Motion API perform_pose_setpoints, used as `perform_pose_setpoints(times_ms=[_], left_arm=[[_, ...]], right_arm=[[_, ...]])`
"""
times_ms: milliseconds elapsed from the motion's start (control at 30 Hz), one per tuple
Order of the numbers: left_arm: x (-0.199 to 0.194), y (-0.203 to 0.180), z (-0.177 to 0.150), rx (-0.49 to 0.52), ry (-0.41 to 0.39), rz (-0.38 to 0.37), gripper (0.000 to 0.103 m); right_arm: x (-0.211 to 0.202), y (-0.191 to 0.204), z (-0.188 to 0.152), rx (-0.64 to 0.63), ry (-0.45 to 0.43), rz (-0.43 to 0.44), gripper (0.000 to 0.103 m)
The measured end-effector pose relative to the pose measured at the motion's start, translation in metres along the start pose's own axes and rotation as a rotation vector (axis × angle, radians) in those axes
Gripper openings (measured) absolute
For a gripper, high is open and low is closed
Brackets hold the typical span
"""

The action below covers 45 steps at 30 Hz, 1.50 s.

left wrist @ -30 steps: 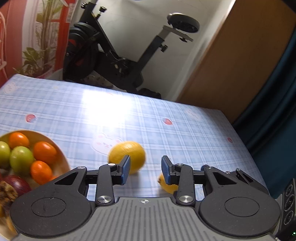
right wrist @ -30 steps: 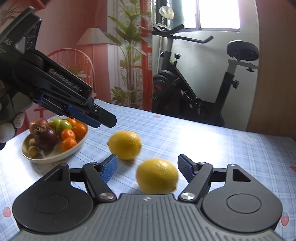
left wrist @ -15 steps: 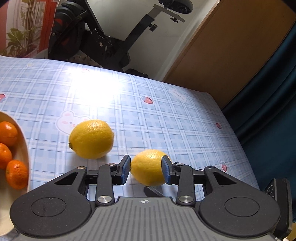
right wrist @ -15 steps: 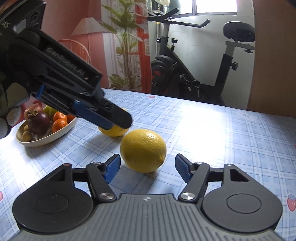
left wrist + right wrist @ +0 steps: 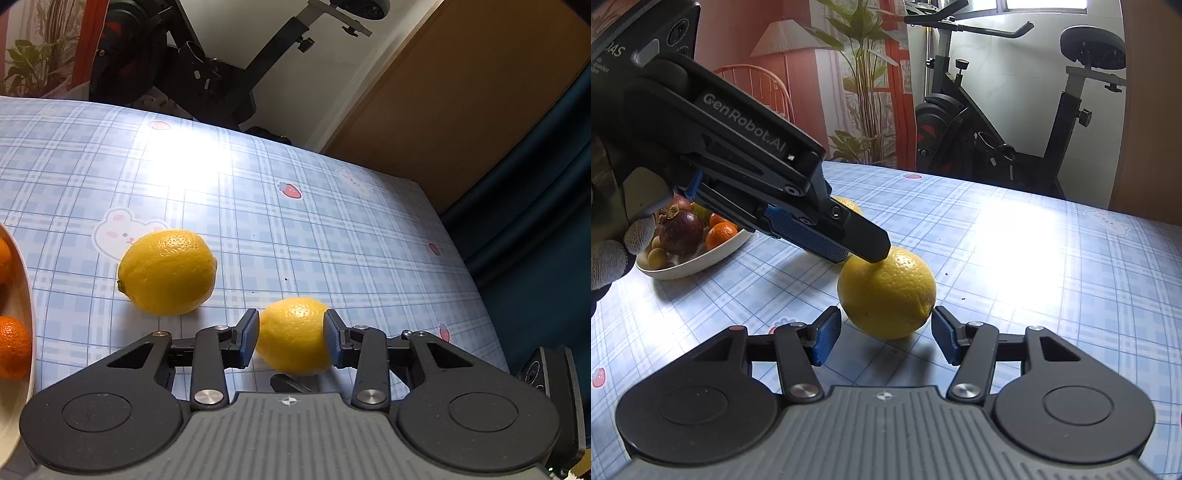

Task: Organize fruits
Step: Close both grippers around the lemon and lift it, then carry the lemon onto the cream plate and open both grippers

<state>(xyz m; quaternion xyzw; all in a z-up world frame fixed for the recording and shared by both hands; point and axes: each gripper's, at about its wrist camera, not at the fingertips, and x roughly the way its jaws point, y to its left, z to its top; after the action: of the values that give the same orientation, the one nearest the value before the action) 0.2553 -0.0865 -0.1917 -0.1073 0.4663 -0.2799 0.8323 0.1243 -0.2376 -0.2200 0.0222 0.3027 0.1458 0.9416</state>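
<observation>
- Left gripper (image 5: pixel 291 336): pads bracket the near lemon (image 5: pixel 293 334) on both flanks, touching or nearly so. Whether full pinch pressure is applied cannot be confirmed.
- Right gripper (image 5: pixel 884 334): jaws spread, pads standing clear of the same lemon on either side.
- Location: the near lemon rests on the checked tablecloth (image 5: pixel 332 229). The second lemon (image 5: pixel 168 271) lies at its 10 o'clock; the fruit bowl (image 5: pixel 701 256) lies farther along, near 9 o'clock.
- Procedure: close squarely across the widest girth. The rind is firm yet rounded, so an off-centre pinch would likely squirt it forward.
- Keep the right gripper clear.
- Lift vertically before travelling bowlward.
</observation>
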Motion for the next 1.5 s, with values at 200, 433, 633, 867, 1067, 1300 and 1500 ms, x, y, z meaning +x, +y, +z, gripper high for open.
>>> perform_pose_setpoints(times_ms=[200, 433, 633, 867, 1067, 1300, 1500], left_arm=[[0.003, -0.003, 0.000, 0.008, -0.011, -0.001, 0.044], [0.002, -0.006, -0.005, 0.021, -0.024, -0.004, 0.041], [-0.014, -0.005, -0.012, 0.024, -0.035, 0.020, 0.041], [-0.037, 0.009, -0.027, -0.010, -0.014, 0.059, 0.041], [-0.065, 0.024, -0.040, -0.032, -0.027, 0.097, 0.041], [-0.101, 0.037, -0.042, -0.047, -0.075, 0.151, 0.039], [-0.133, 0.052, -0.042, -0.088, -0.116, 0.201, 0.039]], right_arm=[[0.002, -0.002, 0.001, 0.012, 0.000, -0.001, 0.056], [-0.002, 0.000, 0.000, 0.010, -0.010, 0.009, 0.055], [-0.005, 0.010, -0.001, 0.001, -0.025, 0.050, 0.054], [-0.002, 0.033, -0.002, -0.024, 0.002, 0.129, 0.054], [0.002, 0.056, -0.001, -0.051, 0.006, 0.191, 0.054], [0.009, 0.084, 0.010, -0.076, -0.033, 0.248, 0.054], [0.021, 0.113, 0.022, -0.117, -0.053, 0.299, 0.054]])
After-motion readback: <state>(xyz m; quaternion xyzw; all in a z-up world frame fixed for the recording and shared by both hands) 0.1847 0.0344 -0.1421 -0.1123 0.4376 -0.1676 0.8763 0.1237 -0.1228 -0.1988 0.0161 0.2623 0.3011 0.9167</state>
